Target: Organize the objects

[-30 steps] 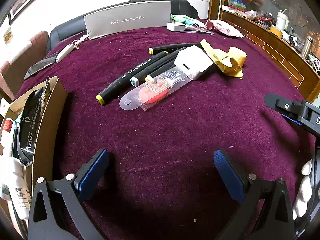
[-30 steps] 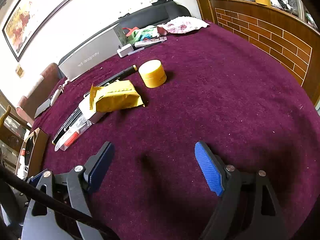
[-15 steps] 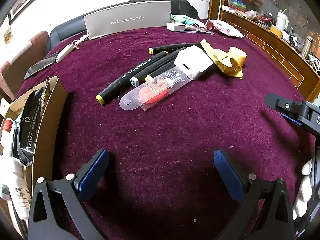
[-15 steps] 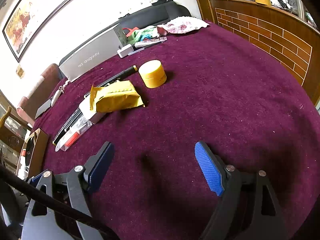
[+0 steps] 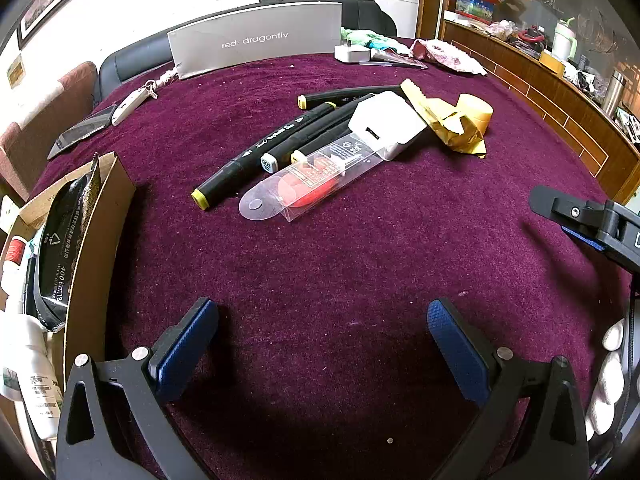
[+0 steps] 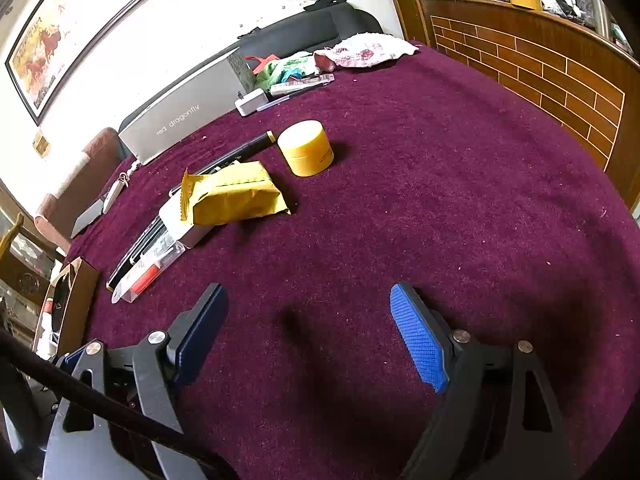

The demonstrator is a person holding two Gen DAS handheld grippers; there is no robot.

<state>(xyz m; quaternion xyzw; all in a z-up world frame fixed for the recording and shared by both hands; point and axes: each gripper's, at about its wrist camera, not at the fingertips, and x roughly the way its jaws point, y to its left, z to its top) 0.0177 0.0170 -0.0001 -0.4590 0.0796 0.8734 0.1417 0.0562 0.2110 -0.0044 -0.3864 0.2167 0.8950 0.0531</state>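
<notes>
Both grippers, left gripper (image 5: 322, 340) & right gripper (image 6: 306, 330), gape wide, holding nothing. Pens (image 5: 276, 148), clear pack (image 5: 316, 182), yellow bag (image 6: 236, 198), jar (image 6: 306, 152) sit mid-frame. Pens: light, stiff, maybe slippy. Grab mid-barrel.

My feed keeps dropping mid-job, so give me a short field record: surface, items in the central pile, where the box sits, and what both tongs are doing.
surface: purple cloth
pile: black markers, clear case with red item, white charger, gold pouch, yellow jar
stacking: charger lies on the markers; pouch leans on the charger
jar: upright, just beside the pouch
cardboard box: left edge, already holding bottles and a black packet
left tongs: open, empty, over bare cloth
right tongs: open, empty, over bare cloth
</notes>
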